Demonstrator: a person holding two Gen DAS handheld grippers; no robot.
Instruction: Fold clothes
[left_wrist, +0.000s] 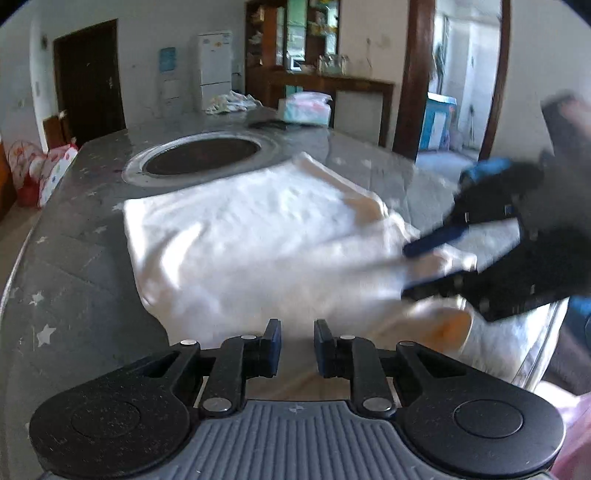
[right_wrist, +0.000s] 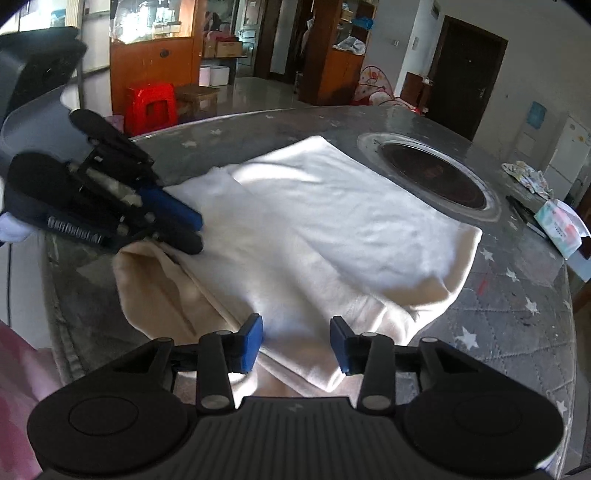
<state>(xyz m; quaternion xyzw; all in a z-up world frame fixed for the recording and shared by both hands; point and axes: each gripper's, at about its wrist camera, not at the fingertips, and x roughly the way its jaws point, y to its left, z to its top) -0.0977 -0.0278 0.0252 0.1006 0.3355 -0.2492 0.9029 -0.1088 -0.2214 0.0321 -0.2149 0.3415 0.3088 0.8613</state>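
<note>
White, soft, light garment lies part-folded beside the table's round burner; my left tongs and right tongs, both apart and empty, should probably pinch its near hem.

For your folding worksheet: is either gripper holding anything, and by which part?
Nothing is held. Left gripper and right gripper both stand open above the white garment.

Bench: your grey, star-printed quilted surface, round burner recess inset.
On it: white garment, tissue pack, crumpled cloth.
</note>
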